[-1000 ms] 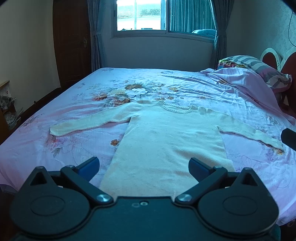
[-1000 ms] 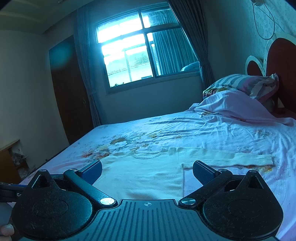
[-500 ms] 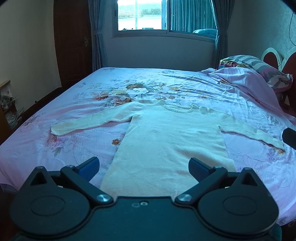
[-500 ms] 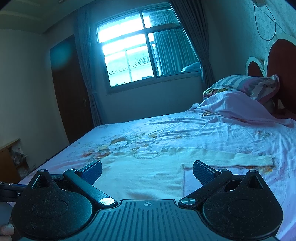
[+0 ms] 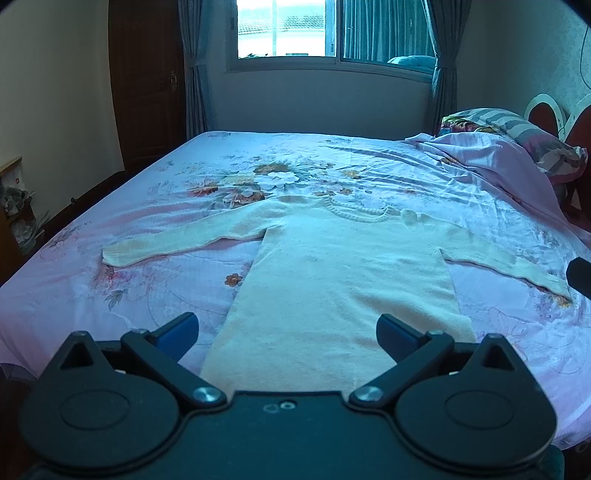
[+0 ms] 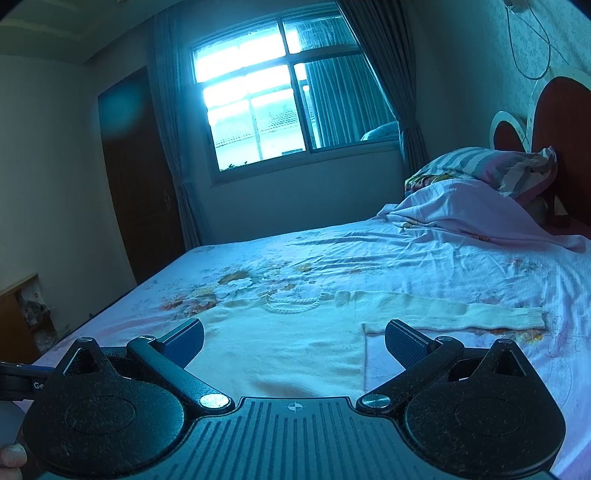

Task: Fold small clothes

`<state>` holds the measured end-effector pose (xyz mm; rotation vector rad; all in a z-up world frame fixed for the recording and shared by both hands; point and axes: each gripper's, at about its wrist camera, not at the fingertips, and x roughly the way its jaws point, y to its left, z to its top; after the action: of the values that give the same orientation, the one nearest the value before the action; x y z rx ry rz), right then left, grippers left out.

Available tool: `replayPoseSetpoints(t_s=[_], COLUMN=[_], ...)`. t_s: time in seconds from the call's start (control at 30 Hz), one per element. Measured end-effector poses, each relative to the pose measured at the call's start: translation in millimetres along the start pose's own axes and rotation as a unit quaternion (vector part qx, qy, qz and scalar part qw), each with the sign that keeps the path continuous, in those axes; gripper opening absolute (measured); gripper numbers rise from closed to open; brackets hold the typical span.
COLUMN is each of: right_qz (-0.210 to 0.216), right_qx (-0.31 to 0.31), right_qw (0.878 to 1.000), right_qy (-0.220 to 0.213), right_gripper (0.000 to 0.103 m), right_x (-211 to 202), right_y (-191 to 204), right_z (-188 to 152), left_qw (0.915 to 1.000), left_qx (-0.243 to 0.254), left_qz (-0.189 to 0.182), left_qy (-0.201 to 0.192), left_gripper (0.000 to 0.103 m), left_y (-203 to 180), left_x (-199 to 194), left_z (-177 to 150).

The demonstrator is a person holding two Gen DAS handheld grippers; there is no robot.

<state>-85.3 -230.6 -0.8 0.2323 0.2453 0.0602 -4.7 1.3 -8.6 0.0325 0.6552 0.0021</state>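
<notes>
Sweater (image 5: 343, 280) flat on bed (image 5: 406, 173); both grippers (image 5: 287, 326) (image 6: 294, 338) wide open, empty; pinch each cuff, fold sleeves inward squarely.

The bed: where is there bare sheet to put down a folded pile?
The sheet lies bare between the sweater collar and the far edge under the window. A smaller bare patch sits below the left sleeve, beside the sweater's body. The headboard end is crowded with a bunched blanket and a striped pillow.
</notes>
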Motion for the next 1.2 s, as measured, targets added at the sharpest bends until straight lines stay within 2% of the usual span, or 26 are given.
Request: replayPoseSetpoints(t_s=[0.23,0.8,1.0,1.2], right_qz=[0.004,-0.003,0.000,-0.015], right_qx=[0.032,0.027,0.021,-0.016], right_qw=[0.999,0.998,0.997,0.996], right_qy=[0.022,0.048,0.070,0.089], right_gripper=[0.103,0.103,0.103,0.103], right_x=[5.1,27.1,42.4,58.7], right_y=[-2.6,-8.1,-6.9,-2.6], right_z=[-2.9,-23.6,-34.7,-34.5], left_qw=[1.0000,0.9990,0.9976,0.9951], left_qx=[-0.004,-0.023,-0.052,-0.081], left_qz=[0.002,0.022,0.027,0.042], left_qy=[0.008,0.032,0.037,0.040], left_gripper=[0.101,0.101,0.101,0.101], left_y=[2.5,16.8,35.0,58.2], left_x=[7.2,38.6,55.7,75.7], left_z=[-2.0,-2.8,-0.7,4.6])
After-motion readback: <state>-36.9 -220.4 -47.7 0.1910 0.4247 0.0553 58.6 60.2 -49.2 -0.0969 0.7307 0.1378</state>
